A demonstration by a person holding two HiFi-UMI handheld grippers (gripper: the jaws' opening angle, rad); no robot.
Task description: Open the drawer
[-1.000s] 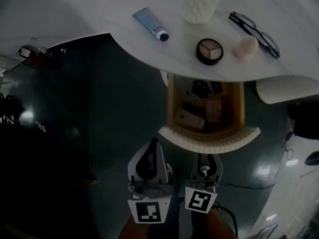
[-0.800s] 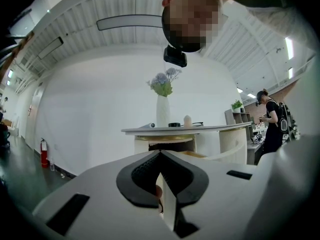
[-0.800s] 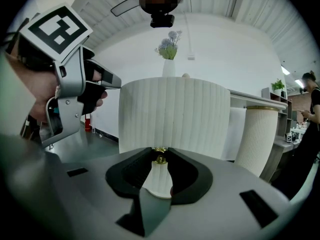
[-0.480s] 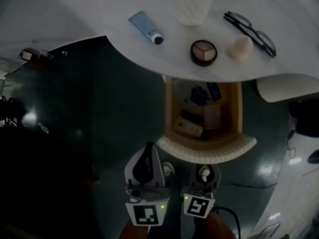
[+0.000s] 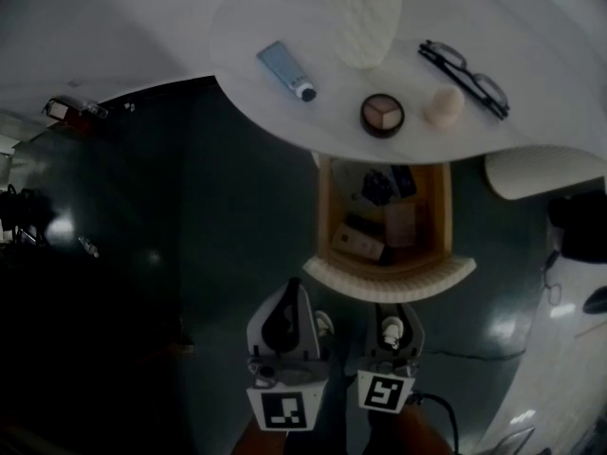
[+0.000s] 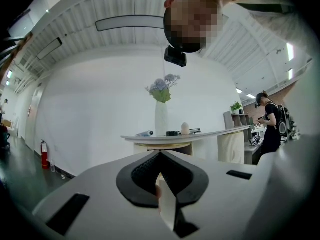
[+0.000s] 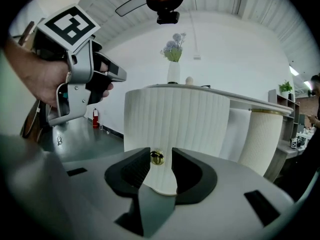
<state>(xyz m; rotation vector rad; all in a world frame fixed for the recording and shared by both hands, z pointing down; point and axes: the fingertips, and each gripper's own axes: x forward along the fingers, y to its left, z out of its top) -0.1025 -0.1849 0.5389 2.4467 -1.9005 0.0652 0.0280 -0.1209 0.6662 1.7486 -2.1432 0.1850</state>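
Observation:
The drawer (image 5: 387,218) stands pulled out from under the white table (image 5: 285,8), its wooden box holding several small items. Its ribbed white front (image 5: 389,280) faces me and fills the right gripper view as the ribbed front (image 7: 175,119). A small brass knob (image 7: 157,157) sits between the tips of my right gripper (image 7: 161,160), close to the left pad with a gap on the other side. These jaws have just been opening and do not press on the knob. The right gripper (image 5: 393,309) is just before the drawer front. My left gripper (image 5: 292,290) hangs beside it, left gripper (image 6: 160,156) shut and empty.
On the table lie a blue tube (image 5: 287,70), a white ribbed vase (image 5: 365,17), a round compact (image 5: 382,115), a pink sponge (image 5: 443,107) and glasses (image 5: 465,79). A ribbed pedestal (image 5: 541,169) stands at the right. Dark glossy floor (image 5: 171,254) lies to the left.
The right jaws have spread wider around the knob. Both grippers have shifted a little before the drawer front. The drawer stays pulled out.

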